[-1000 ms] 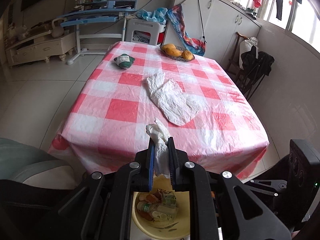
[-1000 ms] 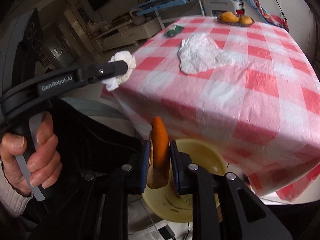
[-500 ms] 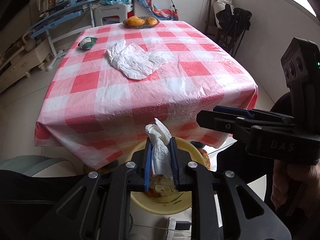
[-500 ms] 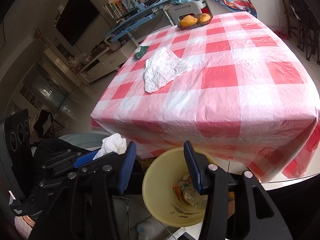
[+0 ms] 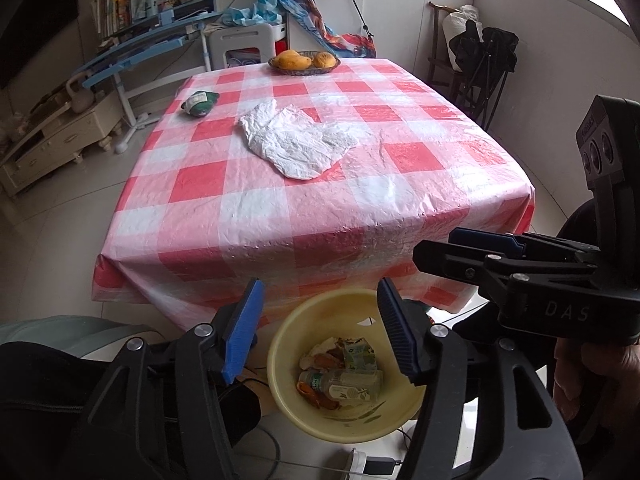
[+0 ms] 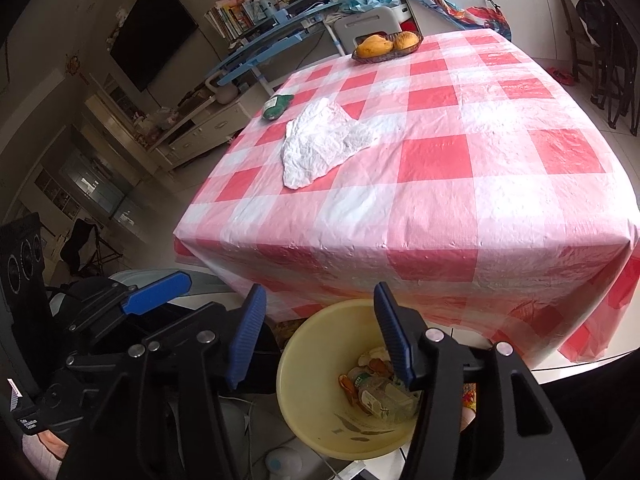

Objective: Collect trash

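Observation:
My left gripper (image 5: 319, 292) hangs over the yellow bin (image 5: 280, 364) on the floor at the table's near edge. Its jaws are opening and nothing is between them. My right gripper (image 6: 319, 296) hangs beside it over the same bin (image 6: 304, 380), jaws also opening and empty. A clear bottle (image 5: 344, 386), a small carton and orange peels lie in the bin. On the red-checked tablecloth (image 5: 248, 208) lie a crumpled white plastic bag (image 5: 296, 146) (image 6: 320, 144) and a green wrapped packet (image 5: 199, 102) (image 6: 277, 106).
A bowl of mangoes (image 5: 304, 60) stands at the table's far edge. A power strip and cables (image 5: 372, 462) lie on the floor next to the bin. A grey-green seat (image 5: 60, 328) is at the left. Dark chairs (image 5: 484, 60) stand by the right wall.
Both grippers have opened. The left let go of the white tissue and the right let go of the orange peel, over the bin. Both views rolled and shifted sideways.

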Tool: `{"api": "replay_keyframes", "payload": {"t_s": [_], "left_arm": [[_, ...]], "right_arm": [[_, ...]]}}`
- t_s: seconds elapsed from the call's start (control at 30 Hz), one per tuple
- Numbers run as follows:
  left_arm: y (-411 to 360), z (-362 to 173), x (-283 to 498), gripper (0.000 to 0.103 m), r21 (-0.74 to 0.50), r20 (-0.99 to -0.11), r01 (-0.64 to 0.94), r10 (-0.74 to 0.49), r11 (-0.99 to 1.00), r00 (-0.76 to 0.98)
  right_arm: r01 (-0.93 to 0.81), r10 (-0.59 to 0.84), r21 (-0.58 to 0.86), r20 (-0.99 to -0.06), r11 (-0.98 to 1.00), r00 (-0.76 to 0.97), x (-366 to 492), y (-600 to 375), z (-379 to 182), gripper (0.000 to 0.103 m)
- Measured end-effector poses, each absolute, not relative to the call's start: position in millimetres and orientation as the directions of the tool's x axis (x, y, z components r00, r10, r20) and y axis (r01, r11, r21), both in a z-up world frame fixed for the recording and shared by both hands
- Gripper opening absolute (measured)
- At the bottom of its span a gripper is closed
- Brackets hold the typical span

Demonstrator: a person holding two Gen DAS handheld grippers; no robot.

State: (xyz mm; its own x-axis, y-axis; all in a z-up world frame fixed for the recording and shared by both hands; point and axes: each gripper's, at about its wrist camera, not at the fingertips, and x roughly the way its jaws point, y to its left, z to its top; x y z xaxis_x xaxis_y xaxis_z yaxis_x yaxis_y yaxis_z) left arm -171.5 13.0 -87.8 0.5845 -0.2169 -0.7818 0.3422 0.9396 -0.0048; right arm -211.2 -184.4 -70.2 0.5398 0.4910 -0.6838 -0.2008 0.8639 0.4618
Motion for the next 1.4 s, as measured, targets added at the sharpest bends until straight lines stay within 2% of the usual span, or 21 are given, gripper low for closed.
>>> {"api": "replay_keyframes", "payload": {"t_s": [0.37,0.6,1.4], "left_arm": [[17.7,-82.6,-169.2,0.07,0.041,-0.753,0.286,-0.159,0.957,0.638],[24.8,-78.4,-166.5,0.072,0.016,-0.739,0.258,-0.162,0.966,0.653],[53.7,-67.5,-158.5,0.081,-0.073,-0.699,0.123,-0.138,0.99,0.701]], "right_arm": [[-0.213,0.46,0.421,-0.669,0.882,0.583,-213.3,-180.1,-62.4,0.062],[-0.174,0.417,0.412,-0.628,0.894,0.657,-216.2,-191.2,-51.6,0.065],[-0.203,0.403,0.367,-0.628,0.908,0.666,-211.4,-168.7,-48.9,0.07]]}}
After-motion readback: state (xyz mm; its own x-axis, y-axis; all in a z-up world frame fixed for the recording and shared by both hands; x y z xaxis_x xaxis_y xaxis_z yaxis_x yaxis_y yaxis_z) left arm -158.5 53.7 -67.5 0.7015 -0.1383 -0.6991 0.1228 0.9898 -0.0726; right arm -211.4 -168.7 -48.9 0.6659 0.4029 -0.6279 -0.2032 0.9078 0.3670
